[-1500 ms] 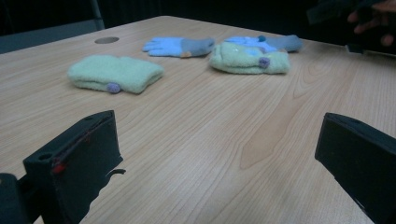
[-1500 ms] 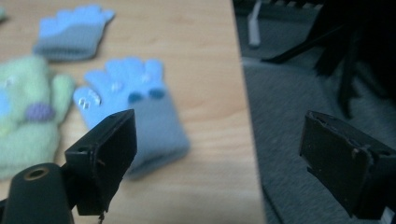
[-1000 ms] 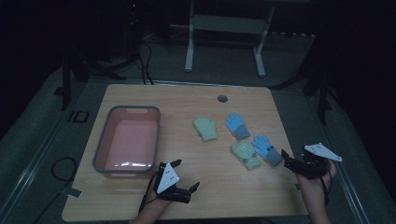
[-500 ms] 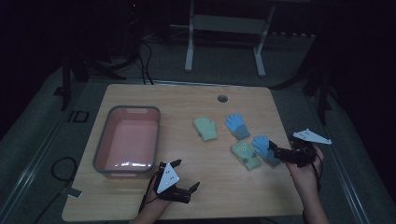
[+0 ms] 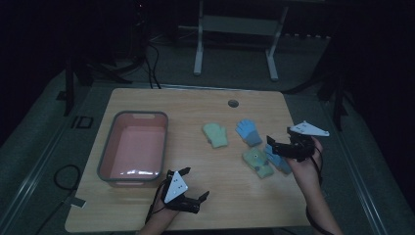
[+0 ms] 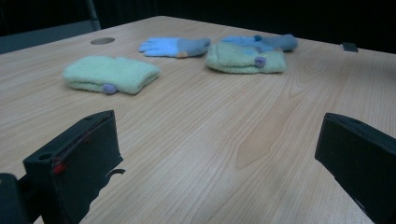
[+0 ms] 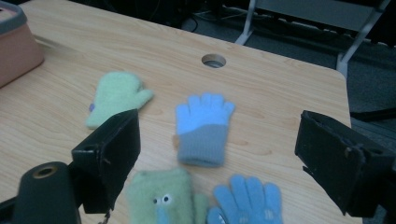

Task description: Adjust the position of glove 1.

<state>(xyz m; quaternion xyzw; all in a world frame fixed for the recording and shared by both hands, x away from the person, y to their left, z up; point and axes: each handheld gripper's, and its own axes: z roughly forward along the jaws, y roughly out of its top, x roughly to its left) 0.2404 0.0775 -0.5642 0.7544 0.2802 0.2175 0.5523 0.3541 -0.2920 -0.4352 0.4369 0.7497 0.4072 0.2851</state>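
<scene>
Two pairs of small handwear lie on the wooden table (image 5: 195, 107). A plain green mitten (image 5: 215, 134) (image 7: 116, 95) (image 6: 112, 74) and a blue-and-grey glove (image 5: 248, 131) (image 7: 203, 126) (image 6: 175, 45) lie farther back. Nearer lie a green mitten with eyes (image 5: 258, 161) (image 7: 161, 200) (image 6: 245, 58) and a blue glove (image 5: 280, 160) (image 7: 247, 200). My right gripper (image 5: 272, 146) (image 7: 219, 154) hovers open just over that blue glove. By the front edge my left gripper (image 5: 195, 183) (image 6: 219, 154) stands open and holds nothing.
A pink bin with a grey rim (image 5: 110, 149) (image 7: 14, 18) stands at the table's left, just behind my left gripper. A round cable hole (image 5: 233, 103) (image 7: 214, 60) sits near the far edge. A metal stand (image 5: 235, 24) is beyond the table.
My right gripper has moved left and forward from the table's right edge to above the near blue glove. The left gripper has stayed put.
</scene>
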